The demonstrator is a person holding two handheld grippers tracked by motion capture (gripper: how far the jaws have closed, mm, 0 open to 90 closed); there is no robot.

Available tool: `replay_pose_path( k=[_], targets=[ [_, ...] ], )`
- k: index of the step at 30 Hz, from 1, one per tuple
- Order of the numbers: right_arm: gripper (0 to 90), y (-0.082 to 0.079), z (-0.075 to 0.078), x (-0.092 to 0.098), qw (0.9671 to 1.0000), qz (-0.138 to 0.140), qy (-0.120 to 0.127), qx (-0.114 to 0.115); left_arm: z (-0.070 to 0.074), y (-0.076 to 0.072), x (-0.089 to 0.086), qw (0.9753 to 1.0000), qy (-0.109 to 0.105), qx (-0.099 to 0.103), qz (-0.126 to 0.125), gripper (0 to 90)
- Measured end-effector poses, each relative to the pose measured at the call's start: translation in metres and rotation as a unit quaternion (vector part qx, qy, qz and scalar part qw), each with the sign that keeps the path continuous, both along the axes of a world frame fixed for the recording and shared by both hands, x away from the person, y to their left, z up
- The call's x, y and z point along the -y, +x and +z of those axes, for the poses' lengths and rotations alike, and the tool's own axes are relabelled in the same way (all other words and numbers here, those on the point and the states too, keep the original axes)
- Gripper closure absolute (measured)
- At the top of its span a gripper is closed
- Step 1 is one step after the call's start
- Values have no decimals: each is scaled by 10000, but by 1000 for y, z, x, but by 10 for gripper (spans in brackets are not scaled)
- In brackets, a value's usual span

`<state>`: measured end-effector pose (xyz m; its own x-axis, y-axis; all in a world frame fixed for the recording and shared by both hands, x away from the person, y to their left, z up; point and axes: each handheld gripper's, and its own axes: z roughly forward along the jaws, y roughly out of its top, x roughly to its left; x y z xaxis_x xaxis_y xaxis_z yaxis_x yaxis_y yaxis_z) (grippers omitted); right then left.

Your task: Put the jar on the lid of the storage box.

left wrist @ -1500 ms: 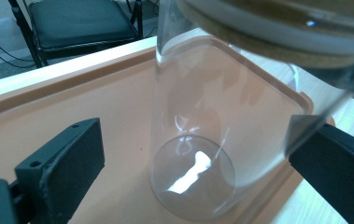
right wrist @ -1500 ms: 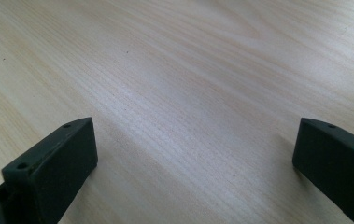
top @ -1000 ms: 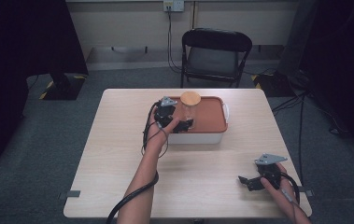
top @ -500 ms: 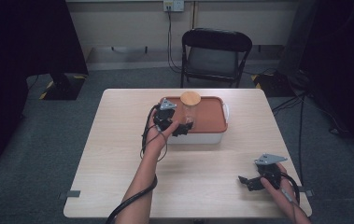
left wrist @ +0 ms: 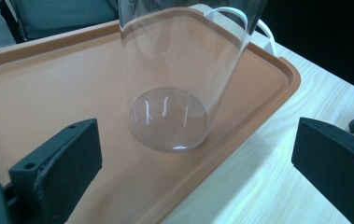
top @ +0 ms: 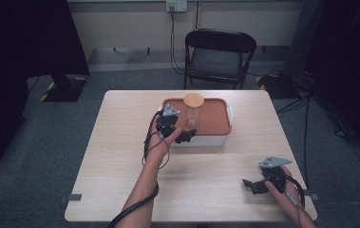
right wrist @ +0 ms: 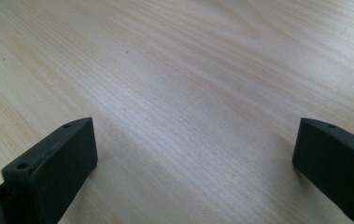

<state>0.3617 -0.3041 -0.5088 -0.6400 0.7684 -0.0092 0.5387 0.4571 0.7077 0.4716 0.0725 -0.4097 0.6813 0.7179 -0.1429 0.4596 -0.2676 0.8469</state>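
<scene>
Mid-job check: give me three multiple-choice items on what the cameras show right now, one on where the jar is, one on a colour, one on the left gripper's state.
1. Where does the clear jar stand?
A. on the orange lid of the white box
B. on the bare table
C. on the chair

2. What colour is the jar's cap?
A. blue
B. light wooden tan
C. black

3. How is the left gripper set?
A. shut on the jar
B. shut on nothing
C. open, jaws apart on either side of the jar

Key: 1 A, its base rests on the orange lid. 2 B, the high view shows a tan disc on top. 3 C, the left gripper view shows both jaws clear of the glass.
</scene>
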Motion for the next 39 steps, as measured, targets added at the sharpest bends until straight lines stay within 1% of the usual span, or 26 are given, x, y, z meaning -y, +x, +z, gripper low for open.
replay_pose_path(
  k=[9,21,26,29,35,39],
  targets=[
    [0,0,0,0,10000,-1,1,0,-1,-6,-3,10000,5,31,-43,14],
    [0,0,0,0,10000,0,1,-1,-5,-12,-8,10000,12,-8,-52,14],
    [0,0,0,0,10000,0,1,0,-6,-16,-13,10000,37,-4,-68,14],
    [0,0,0,0,10000,-1,1,0,-7,-18,-16,10000,8,-27,-59,14],
    [0,0,0,0,10000,-1,2,0,-7,-23,-23,10000,45,-14,-87,14],
    [0,0,0,0,10000,-1,1,0,-7,-25,-27,10000,3,-20,-54,14]
  ],
)
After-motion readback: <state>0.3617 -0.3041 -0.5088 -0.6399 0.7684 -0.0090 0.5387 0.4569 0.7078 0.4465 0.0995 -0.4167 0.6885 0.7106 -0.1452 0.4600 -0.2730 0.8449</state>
